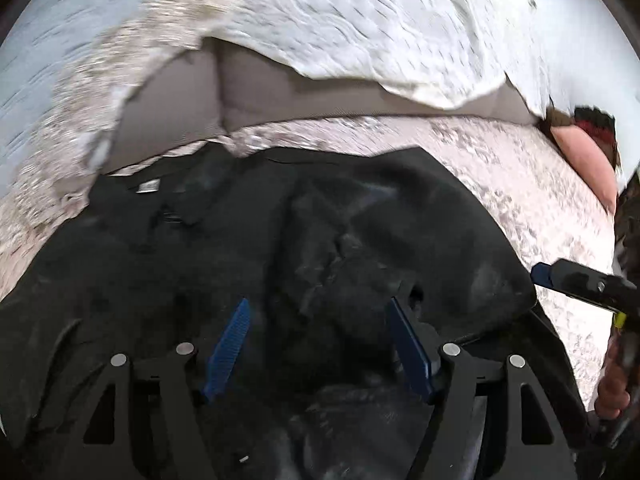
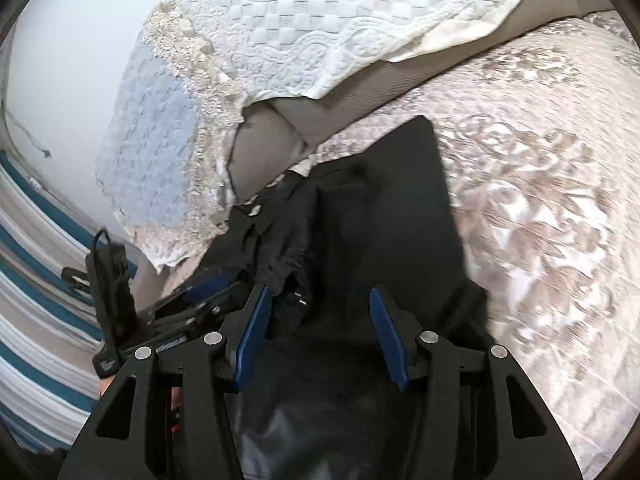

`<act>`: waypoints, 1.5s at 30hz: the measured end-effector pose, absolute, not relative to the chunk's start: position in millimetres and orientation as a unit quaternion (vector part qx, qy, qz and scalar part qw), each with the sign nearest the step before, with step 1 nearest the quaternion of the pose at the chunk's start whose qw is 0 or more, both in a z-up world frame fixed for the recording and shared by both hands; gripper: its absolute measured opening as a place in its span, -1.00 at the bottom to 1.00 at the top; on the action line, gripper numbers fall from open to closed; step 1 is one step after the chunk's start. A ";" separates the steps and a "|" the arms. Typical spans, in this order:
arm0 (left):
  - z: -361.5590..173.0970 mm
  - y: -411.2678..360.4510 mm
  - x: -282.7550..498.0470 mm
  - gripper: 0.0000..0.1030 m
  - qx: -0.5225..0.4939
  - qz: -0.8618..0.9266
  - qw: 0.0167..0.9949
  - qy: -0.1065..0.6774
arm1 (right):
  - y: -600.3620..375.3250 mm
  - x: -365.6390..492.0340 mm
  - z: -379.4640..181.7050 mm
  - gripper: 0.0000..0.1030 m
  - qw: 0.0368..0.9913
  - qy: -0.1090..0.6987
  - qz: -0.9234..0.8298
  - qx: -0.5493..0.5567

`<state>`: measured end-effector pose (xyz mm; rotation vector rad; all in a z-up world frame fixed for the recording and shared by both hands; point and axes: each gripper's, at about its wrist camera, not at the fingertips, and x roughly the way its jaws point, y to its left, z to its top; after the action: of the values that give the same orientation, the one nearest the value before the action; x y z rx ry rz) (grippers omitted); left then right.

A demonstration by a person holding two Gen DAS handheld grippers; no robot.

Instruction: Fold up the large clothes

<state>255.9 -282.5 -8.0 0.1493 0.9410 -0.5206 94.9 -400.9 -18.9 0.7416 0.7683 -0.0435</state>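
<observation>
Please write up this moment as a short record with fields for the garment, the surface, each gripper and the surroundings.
garment: black garment, crumpled, lying on the seat, partly spread
surface: sofa seat cover, pale with a floral pattern
left gripper: left gripper, jaws open, over the crumpled middle of the garment, nothing held
right gripper: right gripper, jaws open, over the garment's flatter part, nothing held
backrest: white textured throw draped over it, lace edging on one side
floor: striped rug beside the sofa
</observation>
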 end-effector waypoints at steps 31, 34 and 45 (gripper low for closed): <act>-18.0 -201.0 295.2 -0.17 0.015 -0.141 0.886 0.442 | -425.1 94.4 -40.6 -0.50 0.855 0.440 -0.123 0.246; -48.3 -193.4 295.7 -0.25 -0.001 -0.138 0.872 0.471 | -428.2 93.4 -53.2 -0.58 0.848 0.455 -0.123 0.242; 20.6 -113.1 238.5 -0.24 -0.006 -0.107 0.906 0.410 | -399.9 77.6 -13.1 -0.55 0.870 0.441 -0.109 0.191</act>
<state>238.5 -113.1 20.6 -0.0134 0.8459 -0.2213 77.6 -399.9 -13.1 0.3985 0.9214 -0.2273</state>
